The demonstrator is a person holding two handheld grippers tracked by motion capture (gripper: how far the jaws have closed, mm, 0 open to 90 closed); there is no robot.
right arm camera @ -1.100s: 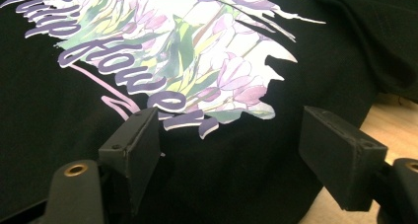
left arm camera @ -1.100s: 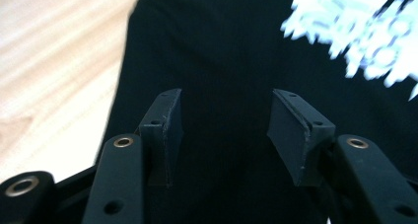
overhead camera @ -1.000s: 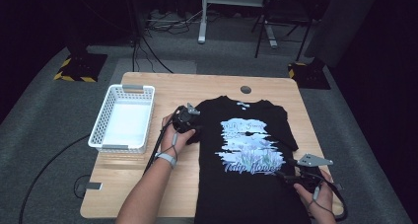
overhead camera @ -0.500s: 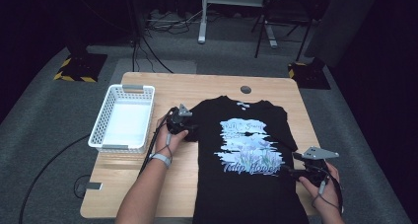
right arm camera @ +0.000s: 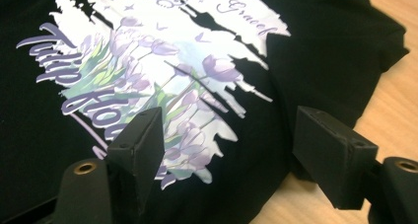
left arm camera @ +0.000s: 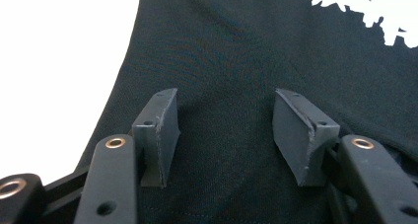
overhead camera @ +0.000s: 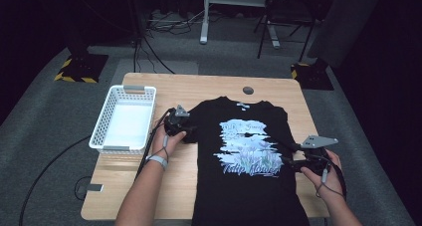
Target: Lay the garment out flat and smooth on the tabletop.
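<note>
Since a second ago: left gripper (overhead camera: pixel 191 133) shifted a little outward to the shirt's (overhead camera: pixel 239 196) left sleeve edge; right gripper (overhead camera: pixel 293 163) pulled off the print toward the table's right edge and raised, jaws closing slightly on the way with nothing between them.

Left to right across the high view: dark grey carpet with a black cable curling over it, a yellow-and-black striped base at the far left. Then a wooden table (overhead camera: pixel 199 89) with rounded corners and a round grommet (overhead camera: pixel 248 90) near its far edge. White basket (overhead camera: pixel 102 136) on the table's left part, just beside the left forearm. Black shirt spread flat, face up, collar toward the far edge, hem hanging over the near edge, a white and lilac tulip print (overhead camera: pixel 248 149) on the chest. Behind the table, desk legs and a chair in the dark room.

Left hand (overhead camera: pixel 166 139) reaching in from below, wristband on, gripper held low and level at the sleeve; in the left gripper view, jaws about half open, black cloth beneath and between the pads (left arm camera: pixel 160 135), not pinched. Right hand (overhead camera: pixel 321 173) at the shirt's right side, gripper aimed leftward, grey plate on top; in the right gripper view, jaws apart above the print and the right sleeve, holding nothing.
</note>
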